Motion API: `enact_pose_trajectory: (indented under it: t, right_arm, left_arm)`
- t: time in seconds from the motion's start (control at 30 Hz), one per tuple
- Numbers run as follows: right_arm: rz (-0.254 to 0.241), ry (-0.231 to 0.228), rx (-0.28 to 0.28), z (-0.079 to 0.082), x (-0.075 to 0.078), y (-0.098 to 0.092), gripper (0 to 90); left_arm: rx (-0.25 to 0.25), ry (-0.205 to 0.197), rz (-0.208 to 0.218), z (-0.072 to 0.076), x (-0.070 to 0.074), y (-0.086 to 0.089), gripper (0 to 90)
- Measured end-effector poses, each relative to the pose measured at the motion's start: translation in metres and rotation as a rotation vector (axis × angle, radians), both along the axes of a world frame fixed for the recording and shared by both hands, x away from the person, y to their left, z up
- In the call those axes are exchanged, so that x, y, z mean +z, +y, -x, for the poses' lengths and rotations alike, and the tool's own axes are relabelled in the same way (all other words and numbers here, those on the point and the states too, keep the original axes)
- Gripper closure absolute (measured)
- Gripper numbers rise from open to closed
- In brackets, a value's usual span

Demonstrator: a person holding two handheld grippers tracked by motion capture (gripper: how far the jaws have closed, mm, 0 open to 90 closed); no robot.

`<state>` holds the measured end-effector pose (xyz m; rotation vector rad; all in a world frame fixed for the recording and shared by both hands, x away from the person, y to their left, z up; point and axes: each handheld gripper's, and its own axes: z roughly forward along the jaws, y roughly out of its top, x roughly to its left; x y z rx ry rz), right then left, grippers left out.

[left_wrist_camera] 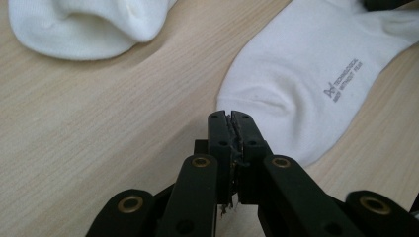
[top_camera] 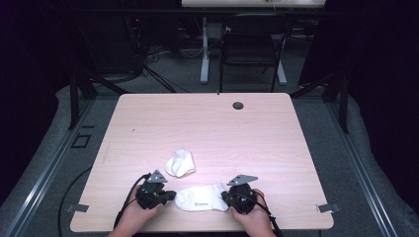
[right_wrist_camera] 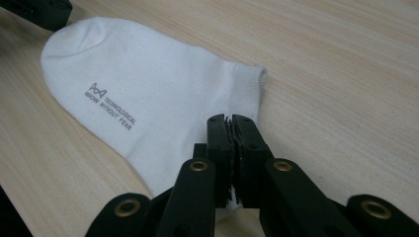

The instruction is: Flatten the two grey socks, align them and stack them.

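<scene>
A flat white sock (top_camera: 202,198) with grey lettering lies near the table's front edge between my two grippers. My left gripper (top_camera: 170,196) is at its rounded toe end. In the left gripper view its jaws (left_wrist_camera: 230,116) are closed on the sock's (left_wrist_camera: 306,64) edge, where a small wrinkle rises. My right gripper (top_camera: 226,197) is at the cuff end. In the right gripper view its jaws (right_wrist_camera: 230,118) are closed over the sock's (right_wrist_camera: 148,94) ribbed cuff, and the cuff's near corner is hidden beneath them. A second white sock (top_camera: 180,164), balled up, lies just behind.
The light wooden table (top_camera: 222,128) has a round cable hole (top_camera: 238,105) at its far edge. A black chair (top_camera: 249,49) and a desk leg (top_camera: 204,49) stand on the floor beyond. The balled sock (left_wrist_camera: 84,24) lies close ahead of my left gripper.
</scene>
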<state>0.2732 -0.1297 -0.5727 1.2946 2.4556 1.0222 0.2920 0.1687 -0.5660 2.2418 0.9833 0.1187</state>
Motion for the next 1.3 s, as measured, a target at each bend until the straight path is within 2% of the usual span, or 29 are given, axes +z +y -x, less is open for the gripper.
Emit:
enact_pose_trajectory:
  t: [0.17,0.23,0.3,0.47,0.63,0.7,0.87,1.07,1.23,1.3]
  right_arm:
    - [-0.009,-0.010,-0.012,0.000,0.003,-0.001,85.5]
    - [-0.019,-0.018,-0.015,0.001,0.005,-0.002,85.4]
    - [-0.016,-0.012,-0.009,0.003,0.007,-0.002,85.1]
    - [-0.013,-0.012,0.001,0.004,0.006,-0.001,84.9]
    - [-0.016,0.003,0.008,0.005,0.004,0.001,84.9]
    - [0.000,0.008,0.018,0.006,0.002,0.002,84.9]
    - [0.006,0.010,0.041,0.007,0.000,0.006,84.9]
    - [0.003,0.013,0.051,0.008,0.001,0.007,84.2]
    - [-0.042,-0.005,0.047,0.008,0.007,0.004,82.6]
    - [-0.055,-0.013,0.042,0.008,0.010,0.001,82.3]
  left_arm:
    - [-0.014,-0.028,0.042,0.005,0.007,-0.004,86.9]
    - [-0.036,-0.020,0.060,0.006,0.007,-0.007,86.5]
    - [-0.055,-0.014,0.042,0.007,0.004,-0.011,85.8]
    - [-0.066,0.013,0.002,0.006,-0.003,-0.013,85.6]
    - [-0.066,0.007,-0.007,0.007,-0.004,-0.011,86.2]
    - [-0.065,0.009,-0.008,0.008,-0.004,-0.008,86.3]
    - [-0.050,0.030,0.007,0.009,-0.004,-0.001,86.4]
    - [-0.047,0.027,0.003,0.010,-0.003,-0.001,85.6]
    - [-0.022,0.004,0.018,0.008,0.000,0.003,85.4]
    - [0.014,-0.006,0.050,0.005,0.004,0.008,85.3]
